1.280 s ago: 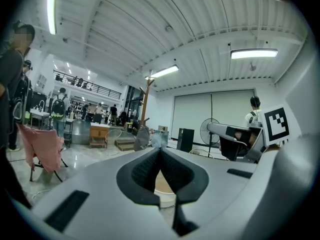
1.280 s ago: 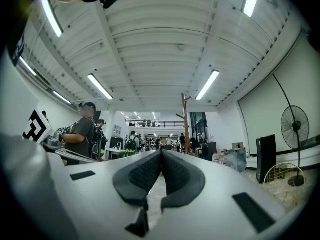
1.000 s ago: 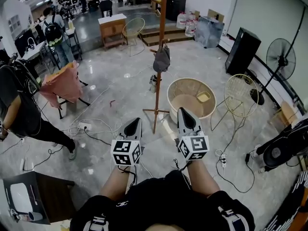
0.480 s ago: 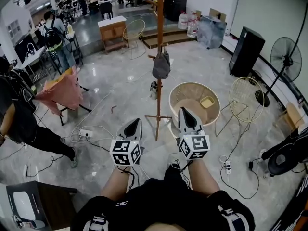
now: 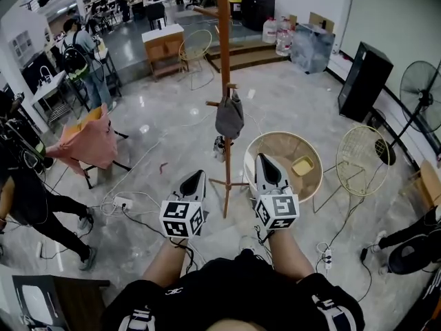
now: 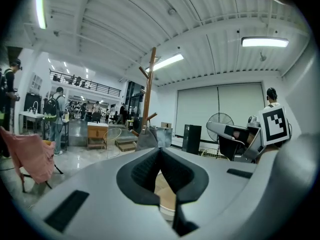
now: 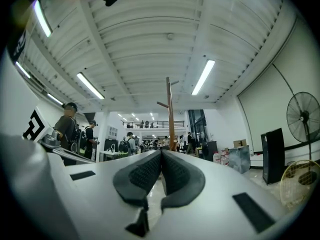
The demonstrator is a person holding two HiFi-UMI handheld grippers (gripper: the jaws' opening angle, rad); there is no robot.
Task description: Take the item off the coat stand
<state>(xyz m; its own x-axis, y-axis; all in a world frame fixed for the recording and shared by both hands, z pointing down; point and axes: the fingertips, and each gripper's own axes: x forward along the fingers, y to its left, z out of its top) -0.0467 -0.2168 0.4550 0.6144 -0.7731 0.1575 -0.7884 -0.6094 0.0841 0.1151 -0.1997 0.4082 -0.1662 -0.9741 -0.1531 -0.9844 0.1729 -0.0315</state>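
A tall wooden coat stand (image 5: pixel 224 81) rises from the marble floor straight ahead of me. A grey bag (image 5: pixel 229 118) hangs from one of its lower pegs. My left gripper (image 5: pixel 195 178) and right gripper (image 5: pixel 263 161) are held low in front of my body, either side of the stand's base, well short of the bag. Both are shut with nothing between the jaws. In the left gripper view the stand (image 6: pixel 148 89) and the bag (image 6: pixel 147 140) show just above the left gripper (image 6: pixel 160 151). In the right gripper view the stand (image 7: pixel 170 114) rises beyond the right gripper (image 7: pixel 161 156).
A round wicker basket (image 5: pixel 256 143) sits just right of the stand, with a wire chair (image 5: pixel 363 158) further right. Cables and a power strip (image 5: pixel 124 202) trail over the floor at left, near a pink cloth (image 5: pixel 89 143) draped on a chair. A black speaker (image 5: pixel 364 81) stands far right.
The coat stand and basket have drawn nearer in the head view. Both grippers keep the same shut pose in front of my body.
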